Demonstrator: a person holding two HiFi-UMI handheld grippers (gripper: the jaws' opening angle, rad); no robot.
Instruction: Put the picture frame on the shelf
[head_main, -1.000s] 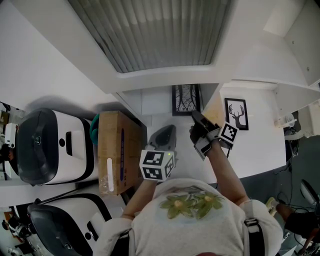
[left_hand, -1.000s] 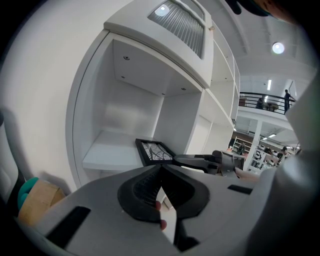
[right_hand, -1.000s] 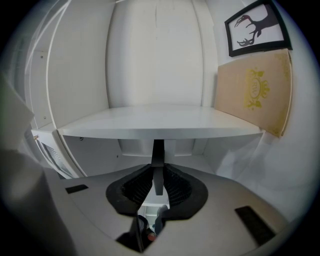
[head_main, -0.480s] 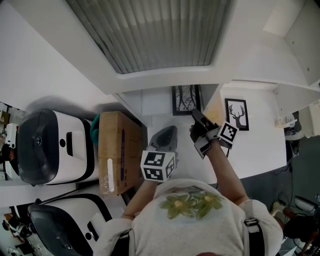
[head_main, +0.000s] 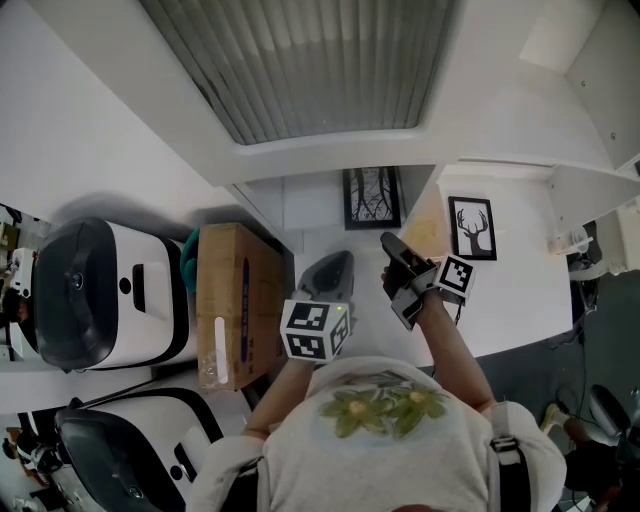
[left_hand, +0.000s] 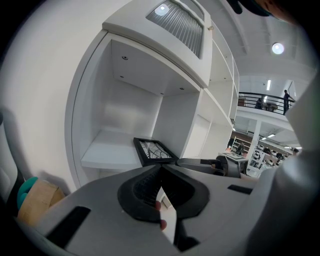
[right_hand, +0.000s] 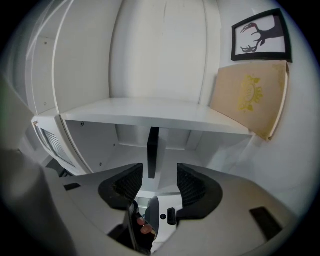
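The black picture frame (head_main: 372, 197) with a branch print rests on the white shelf (head_main: 305, 205). In the left gripper view this frame (left_hand: 154, 151) sits near the board's front edge. My right gripper (head_main: 392, 248) is just in front of it, and its jaws have just been opening. They now stand open, with the frame (right_hand: 152, 152) edge-on ahead of the pads and not touched. My left gripper (head_main: 332, 268) hangs lower and to the left, shut on nothing. Its tips (left_hand: 160, 169) meet below the frame.
A second picture with a deer print (head_main: 472, 227) and a tan board (head_main: 428, 222) lie to the right of the shelf bay. A cardboard box (head_main: 235, 300) and two white appliances (head_main: 100, 290) stand at the left.
The right gripper's jaws have opened and let go of the picture frame. The gripper has drawn back slightly from it. The left gripper has not moved.
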